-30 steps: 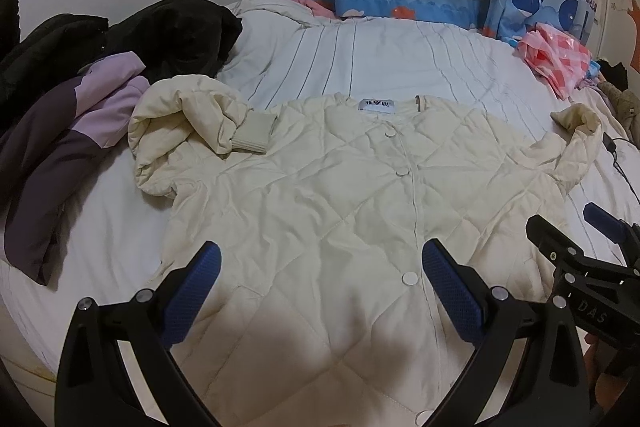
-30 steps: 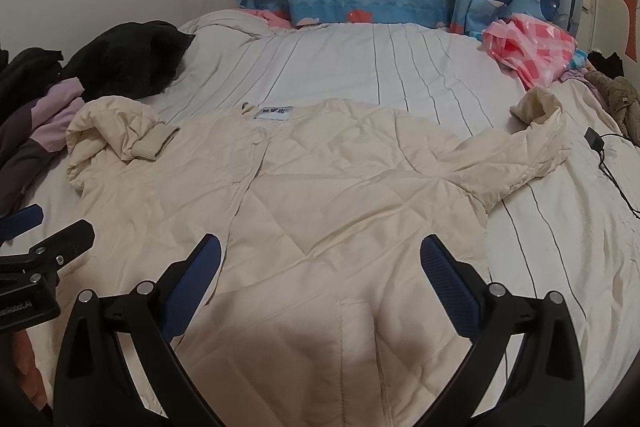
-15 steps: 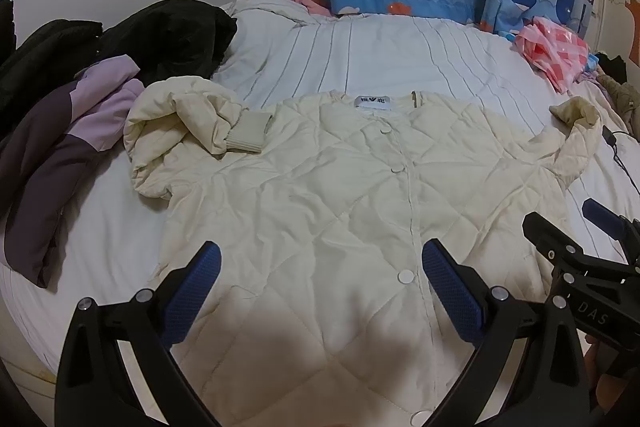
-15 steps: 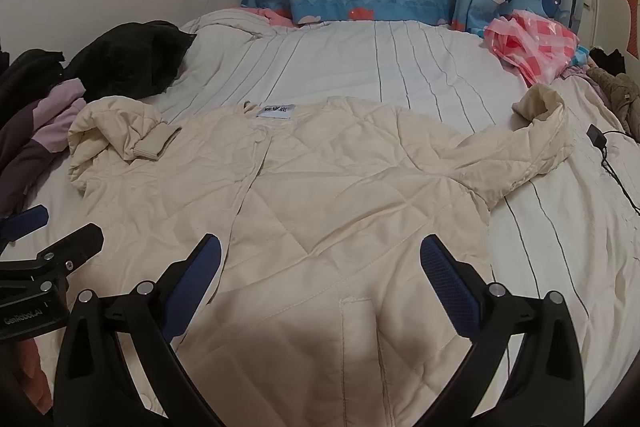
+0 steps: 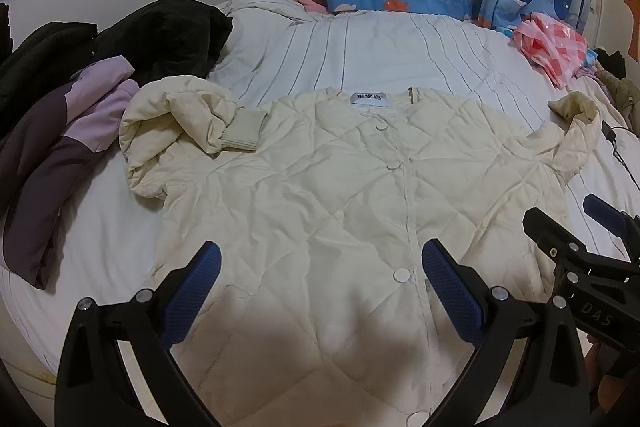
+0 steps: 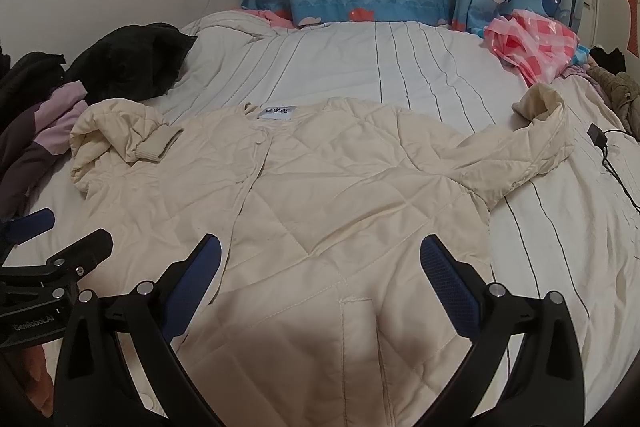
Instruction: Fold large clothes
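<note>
We read "DAS" on the right gripper (image 5: 600, 223) and "GenRobot.AI" on the left gripper (image 6: 40, 231); the jacket's neck label (image 5: 369, 99) is illegible. Both jaws are spread, empty, above the cream jacket (image 5: 340, 195) lying flat on the bed (image 5: 360, 51), beside dark clothes (image 5: 60, 115).

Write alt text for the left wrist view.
A cream quilted jacket lies buttoned and face up on a striped white bed, one sleeve bunched at its left shoulder. The open left gripper hovers over the hem, jaws wide apart, holding nothing. Dark and purple clothes are piled at left.
</note>
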Tool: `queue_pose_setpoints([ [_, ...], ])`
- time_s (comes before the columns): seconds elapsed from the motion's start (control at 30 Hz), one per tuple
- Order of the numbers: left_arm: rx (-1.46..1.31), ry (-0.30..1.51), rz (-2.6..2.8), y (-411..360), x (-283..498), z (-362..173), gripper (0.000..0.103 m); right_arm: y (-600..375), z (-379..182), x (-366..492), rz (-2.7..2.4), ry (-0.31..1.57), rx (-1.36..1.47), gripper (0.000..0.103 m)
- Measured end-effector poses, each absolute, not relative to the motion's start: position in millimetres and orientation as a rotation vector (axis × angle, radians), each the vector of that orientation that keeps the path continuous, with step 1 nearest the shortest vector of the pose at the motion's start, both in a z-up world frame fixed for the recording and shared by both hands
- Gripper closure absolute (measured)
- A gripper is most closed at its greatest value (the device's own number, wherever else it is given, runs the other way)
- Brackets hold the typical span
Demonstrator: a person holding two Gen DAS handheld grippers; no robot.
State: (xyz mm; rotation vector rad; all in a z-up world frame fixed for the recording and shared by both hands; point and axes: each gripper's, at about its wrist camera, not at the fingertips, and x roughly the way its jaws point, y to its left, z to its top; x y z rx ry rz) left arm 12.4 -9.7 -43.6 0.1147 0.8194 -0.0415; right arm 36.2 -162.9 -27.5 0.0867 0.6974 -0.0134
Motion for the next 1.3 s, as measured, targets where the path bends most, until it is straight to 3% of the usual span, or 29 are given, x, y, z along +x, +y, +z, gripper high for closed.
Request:
queue_pose_setpoints([
  [1.3, 0.11, 0.85, -0.064, -33.1, 27.6, -53.6, 0.006, -185.0, -31.6, 38.3, -0.066, 0.678, 0.086, 0.007],
])
